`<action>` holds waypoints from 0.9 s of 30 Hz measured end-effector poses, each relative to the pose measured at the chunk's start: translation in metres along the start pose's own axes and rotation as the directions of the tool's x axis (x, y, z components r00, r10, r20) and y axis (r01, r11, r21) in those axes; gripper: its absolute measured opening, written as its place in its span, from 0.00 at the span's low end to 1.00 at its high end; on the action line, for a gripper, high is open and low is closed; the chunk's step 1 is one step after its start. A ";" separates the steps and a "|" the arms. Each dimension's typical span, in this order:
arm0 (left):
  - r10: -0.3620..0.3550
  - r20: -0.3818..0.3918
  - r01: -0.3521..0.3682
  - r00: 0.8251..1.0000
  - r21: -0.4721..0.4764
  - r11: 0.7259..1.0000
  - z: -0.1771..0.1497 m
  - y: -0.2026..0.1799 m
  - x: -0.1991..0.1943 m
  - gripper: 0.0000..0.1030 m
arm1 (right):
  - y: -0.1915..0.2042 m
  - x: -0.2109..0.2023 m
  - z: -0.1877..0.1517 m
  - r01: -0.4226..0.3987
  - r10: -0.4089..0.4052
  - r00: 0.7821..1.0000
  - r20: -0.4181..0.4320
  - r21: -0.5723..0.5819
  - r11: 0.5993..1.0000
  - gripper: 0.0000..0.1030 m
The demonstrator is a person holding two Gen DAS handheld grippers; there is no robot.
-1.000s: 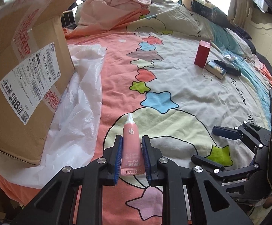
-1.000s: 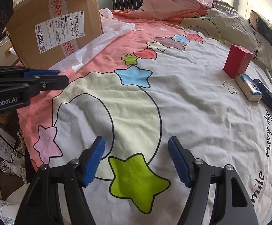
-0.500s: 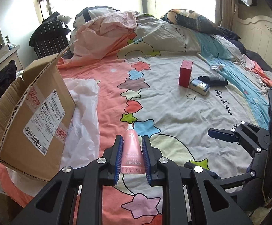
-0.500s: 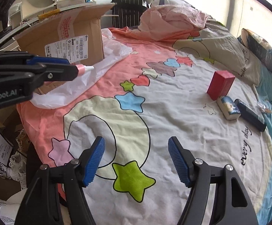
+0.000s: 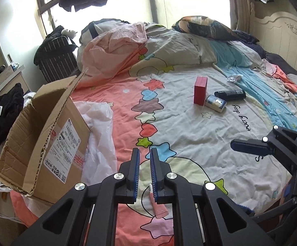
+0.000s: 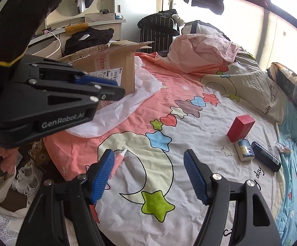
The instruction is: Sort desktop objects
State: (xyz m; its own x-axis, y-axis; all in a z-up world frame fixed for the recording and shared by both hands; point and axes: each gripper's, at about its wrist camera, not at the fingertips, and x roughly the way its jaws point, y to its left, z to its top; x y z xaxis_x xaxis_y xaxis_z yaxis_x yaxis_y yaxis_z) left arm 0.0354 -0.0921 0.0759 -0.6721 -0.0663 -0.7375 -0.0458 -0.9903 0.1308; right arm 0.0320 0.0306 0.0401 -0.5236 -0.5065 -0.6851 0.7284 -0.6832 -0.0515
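Note:
The pink tube (image 5: pixel 158 207) lies on the star-print bedspread, below and behind my left gripper (image 5: pixel 144 150). That gripper's jaws are closing to a narrow gap with nothing between them. In the right wrist view the pink tube (image 6: pixel 118 160) shows partly behind my right gripper's left finger, and the left gripper (image 6: pixel 117 88) hangs above the bed beside the cardboard box (image 6: pixel 111 67). My right gripper (image 6: pixel 148 153) stands open and empty over the moon print. Farther off lie a red box (image 5: pixel 200 90), a small white-and-blue pack (image 5: pixel 215 103) and a black bottle (image 5: pixel 230 94).
The open cardboard box (image 5: pixel 46 143) stands at the bed's left edge on a white plastic bag (image 5: pixel 99 139). A crumpled pink sheet (image 5: pixel 115 47) and a pillow (image 5: pixel 208 28) fill the far end. A foil wrapper (image 5: pixel 233 78) lies beyond the bottle. Shoes (image 6: pixel 28 182) sit on the floor.
The pink tube was clamped in the left jaws before; now it lies on the bedspread and the jaws are empty. Both grippers have risen, so more of the room shows.

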 end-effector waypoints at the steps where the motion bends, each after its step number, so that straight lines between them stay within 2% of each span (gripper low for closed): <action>1: 0.006 -0.020 -0.006 1.000 -0.006 1.000 -0.006 0.001 0.006 0.16 | -0.002 0.002 -0.001 0.007 -0.007 1.000 -0.004 0.008 1.000 0.65; 2: 0.006 -0.047 -0.007 0.999 -0.016 1.000 -0.014 0.001 0.014 0.31 | -0.005 0.006 -0.004 0.010 -0.010 1.000 -0.013 0.017 1.000 0.65; 3: -0.011 -0.072 0.010 0.997 -0.025 1.000 -0.023 0.001 0.024 0.41 | -0.008 0.010 -0.007 0.009 -0.008 1.000 -0.024 0.030 1.000 0.65; 4: -0.034 -0.094 0.031 0.995 -0.035 0.999 -0.032 0.000 0.034 0.57 | -0.012 0.015 -0.010 0.007 -0.006 0.999 -0.038 0.045 0.999 0.65; 8: -0.062 -0.188 0.047 0.980 -0.080 0.996 -0.063 -0.005 0.069 0.61 | -0.020 0.030 -0.022 0.023 -0.017 0.996 -0.090 0.071 0.997 0.65; 12: -0.063 -0.242 0.043 0.968 -0.089 0.995 -0.080 -0.011 0.087 0.62 | -0.024 0.033 -0.029 0.038 -0.029 0.994 -0.107 0.077 0.996 0.65; 21: -0.084 -0.257 0.053 0.963 -0.124 0.991 -0.092 -0.006 0.103 0.62 | -0.034 0.042 -0.040 0.034 -0.018 0.991 -0.130 0.117 0.993 0.65; 24: -0.093 -0.257 0.061 0.962 -0.129 0.990 -0.092 -0.004 0.105 0.58 | -0.034 0.044 -0.041 0.028 -0.012 0.991 -0.133 0.123 0.992 0.65; 25: -0.094 -0.257 0.062 0.962 -0.128 0.990 -0.092 -0.003 0.104 0.51 | -0.034 0.044 -0.042 0.027 -0.010 0.991 -0.133 0.124 0.992 0.65; 26: -0.097 -0.256 0.064 0.962 -0.132 0.989 -0.091 -0.002 0.103 0.33 | -0.034 0.045 -0.042 0.025 -0.008 0.991 -0.134 0.125 0.992 0.65; 27: -0.098 -0.256 0.066 0.962 -0.133 0.989 -0.090 -0.002 0.102 0.24 | -0.033 0.046 -0.042 0.024 -0.007 0.991 -0.134 0.125 0.992 0.65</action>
State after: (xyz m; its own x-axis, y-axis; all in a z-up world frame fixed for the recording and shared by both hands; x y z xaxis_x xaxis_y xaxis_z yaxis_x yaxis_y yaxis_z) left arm 0.0337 -0.1079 -0.0595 -0.4525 0.0026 -0.8917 0.0084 -0.9999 -0.0071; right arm 0.0024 0.0523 -0.0200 -0.4648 -0.4264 -0.7760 0.6547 -0.7555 0.0229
